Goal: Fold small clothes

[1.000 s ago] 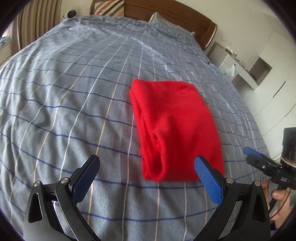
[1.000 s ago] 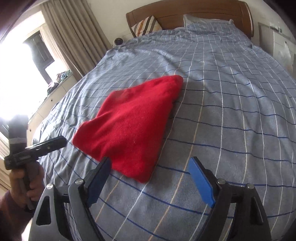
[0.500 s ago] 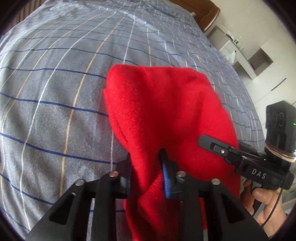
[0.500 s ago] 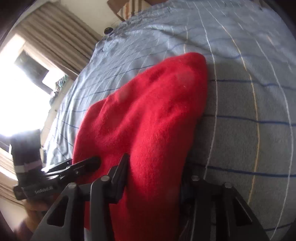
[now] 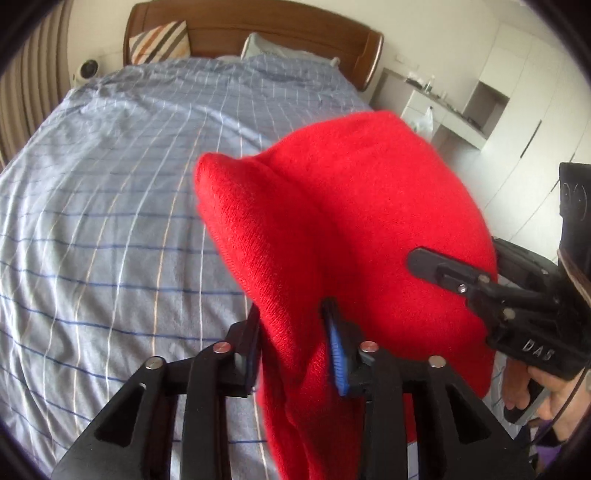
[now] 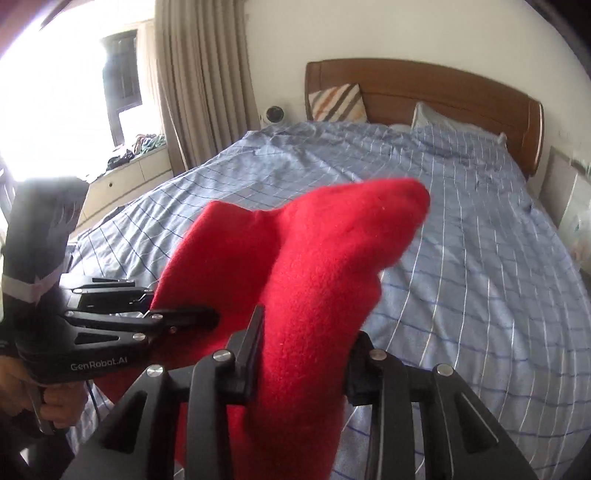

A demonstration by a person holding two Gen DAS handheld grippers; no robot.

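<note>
A red knitted garment hangs lifted above the blue checked bed cover, held up by both grippers. In the left wrist view my left gripper has a fold of the garment's near edge bunched between its blue pads; its jaws are opening, but the pads still press the cloth. My right gripper has a thick fold of the red garment between its fingers; its jaws are opening too, and it still holds the cloth. Each gripper shows in the other's view, the right gripper and the left gripper, both against the cloth.
A wooden headboard with a striped cushion and a pillow stands at the far end. White cabinets line the right side. Curtains and a bright window are on the left. A person's hand holds the left gripper.
Both grippers went from open above the flat garment to closed on its near edge. Then they lifted it off the bed, and both views tipped up toward the headboard.
</note>
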